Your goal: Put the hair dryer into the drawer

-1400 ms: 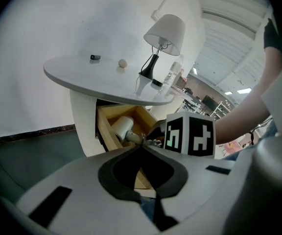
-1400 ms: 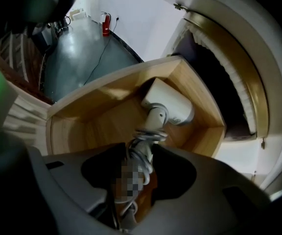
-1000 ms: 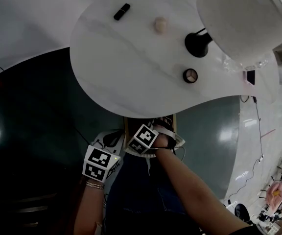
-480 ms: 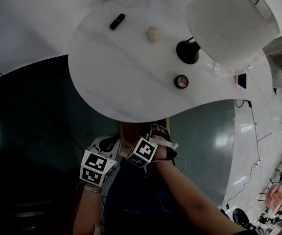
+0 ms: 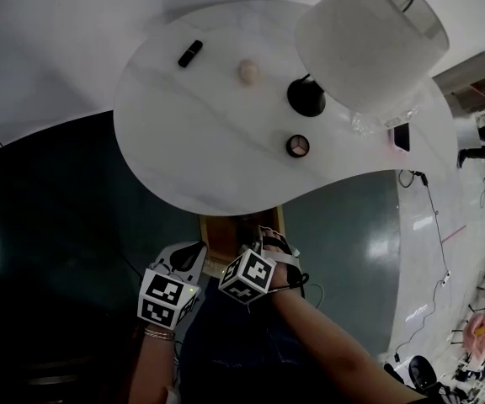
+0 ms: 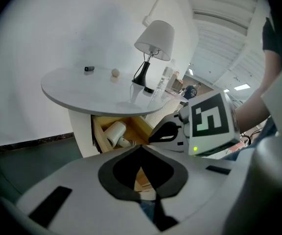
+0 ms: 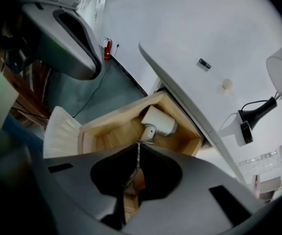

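Hair dryer (image 7: 159, 121) lay inside the open drawer (image 7: 116, 117), mid-frame in the right gripper view. Our right hand-held gripper (image 7: 140, 144) was clenched on its cord (image 7: 137, 158). We judged it best tucked in slack. Our left hand-held gripper (image 6: 141, 148) was clenched, empty.

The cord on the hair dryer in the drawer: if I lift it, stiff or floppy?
Probably floppy: the cord runs thin and wavy from the hair dryer into the shut right hand-held gripper. Likely light too. Pulling it could drag or roll the hair dryer, which lies loose on its side in the drawer.
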Available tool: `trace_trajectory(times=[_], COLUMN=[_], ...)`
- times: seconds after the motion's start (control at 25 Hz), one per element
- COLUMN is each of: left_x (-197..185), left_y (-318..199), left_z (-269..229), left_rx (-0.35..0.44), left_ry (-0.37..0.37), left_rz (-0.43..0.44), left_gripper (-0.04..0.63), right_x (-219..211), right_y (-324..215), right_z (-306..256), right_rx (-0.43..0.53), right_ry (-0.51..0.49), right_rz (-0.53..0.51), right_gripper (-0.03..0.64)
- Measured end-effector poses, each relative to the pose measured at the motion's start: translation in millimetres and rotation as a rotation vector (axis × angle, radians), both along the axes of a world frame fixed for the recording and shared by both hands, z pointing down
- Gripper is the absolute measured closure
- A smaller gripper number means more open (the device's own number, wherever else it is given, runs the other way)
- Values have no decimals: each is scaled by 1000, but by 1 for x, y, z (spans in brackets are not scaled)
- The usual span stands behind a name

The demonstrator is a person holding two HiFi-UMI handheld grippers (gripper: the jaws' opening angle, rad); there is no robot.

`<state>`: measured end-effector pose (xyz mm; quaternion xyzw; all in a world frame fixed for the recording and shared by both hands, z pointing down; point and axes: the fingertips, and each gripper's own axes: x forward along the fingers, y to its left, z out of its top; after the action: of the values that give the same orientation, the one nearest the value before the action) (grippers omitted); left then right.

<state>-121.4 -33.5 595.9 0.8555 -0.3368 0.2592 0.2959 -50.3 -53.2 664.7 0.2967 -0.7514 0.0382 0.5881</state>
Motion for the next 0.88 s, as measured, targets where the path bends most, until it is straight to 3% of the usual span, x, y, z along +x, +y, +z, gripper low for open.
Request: trace_trajectory(times=[0.4, 0.88], left_x=[4, 7], left_y=[8, 14], left_z=[-27, -79], left_rx=[44, 95], left_ry=[23, 64], left_rz=[29, 57], left_gripper=[580, 580], right_x=[-23, -24], right_y=[11, 11], right_z=[-61, -139], right_rx=[-8, -19], right_ry=[-202, -432], right_rz=[-12, 92], right_gripper=[595, 597])
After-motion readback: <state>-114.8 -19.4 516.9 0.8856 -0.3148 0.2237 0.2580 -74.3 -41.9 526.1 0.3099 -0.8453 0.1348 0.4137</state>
